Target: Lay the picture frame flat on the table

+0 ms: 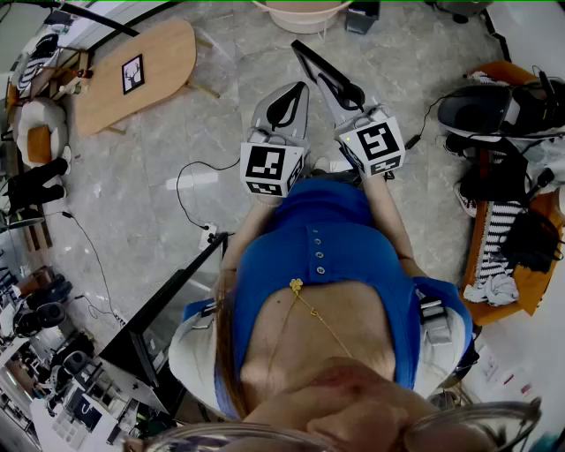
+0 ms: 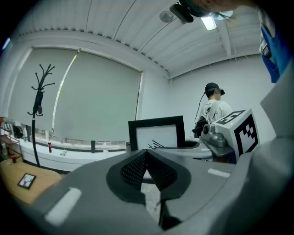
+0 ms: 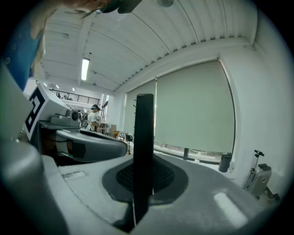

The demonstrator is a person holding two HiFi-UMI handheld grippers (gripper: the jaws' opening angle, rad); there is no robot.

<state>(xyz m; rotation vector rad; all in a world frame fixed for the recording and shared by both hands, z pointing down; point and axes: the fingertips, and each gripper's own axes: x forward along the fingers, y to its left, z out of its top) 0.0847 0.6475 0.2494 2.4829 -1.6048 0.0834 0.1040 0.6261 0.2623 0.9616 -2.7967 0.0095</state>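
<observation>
My right gripper (image 1: 342, 90) is shut on a black picture frame (image 1: 311, 64), held in the air over the floor and pointing away from me. In the right gripper view the picture frame (image 3: 144, 137) stands edge-on as a dark upright bar between the jaws of the right gripper (image 3: 143, 176). The left gripper view shows the frame's white picture and black border (image 2: 156, 133). Beside it my left gripper (image 1: 284, 104) is shut, its tips meeting with nothing between them (image 2: 146, 155). A wooden table (image 1: 163, 62) lies at the far left, well away from both grippers.
A small framed picture (image 1: 132, 73) lies on the wooden table, which also shows low at the left (image 2: 11, 176). A pink basin (image 1: 302, 13) sits ahead. Shoes and clothes (image 1: 503, 115) crowd the right. A cable (image 1: 187, 190) runs across the floor. A coat stand (image 2: 39, 101) and another person (image 2: 215, 108) stand further off.
</observation>
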